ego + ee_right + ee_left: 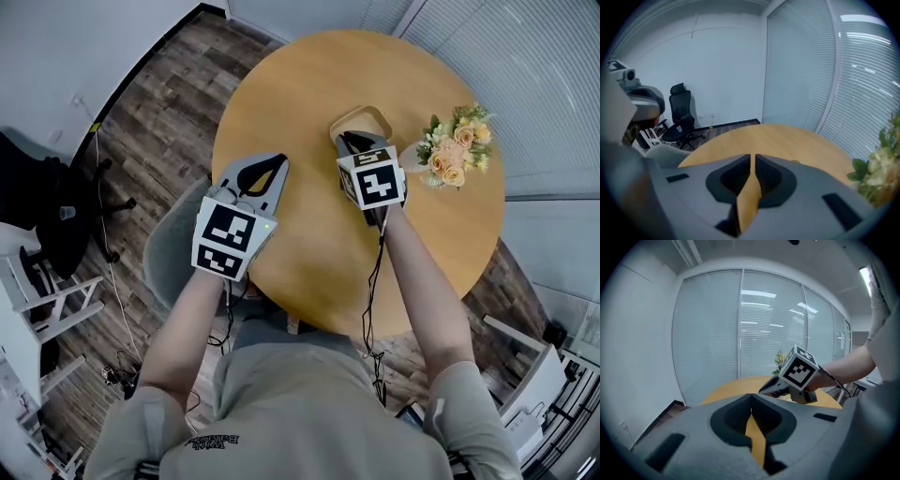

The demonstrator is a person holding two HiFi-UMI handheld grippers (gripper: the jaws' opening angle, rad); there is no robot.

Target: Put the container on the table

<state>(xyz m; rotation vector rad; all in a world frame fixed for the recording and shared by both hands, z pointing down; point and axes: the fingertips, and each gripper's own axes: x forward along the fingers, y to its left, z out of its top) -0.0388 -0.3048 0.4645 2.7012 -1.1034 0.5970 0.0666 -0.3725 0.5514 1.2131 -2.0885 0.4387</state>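
Observation:
A tan, rounded-square container [367, 117] stands on the round wooden table [309, 234], toward its far side. My right gripper [345, 139] hovers over the container's near left edge. Its jaws stand almost together, nothing between them [753, 157], and only a sliver of the container's rim [794, 162] shows past the right jaw. My left gripper [279, 159] is over the table's left part, well apart from the container. It is shut and empty [751, 397], and the left gripper view shows the right gripper's marker cube [800, 371] ahead of it.
A bunch of pale orange flowers [457, 148] lies on the table just right of the container. A grey chair [173, 248] sits at the table's near left edge. A black office chair [66, 206] stands on the wooden floor to the left. Blinds cover the glass wall [740, 329] beyond the table.

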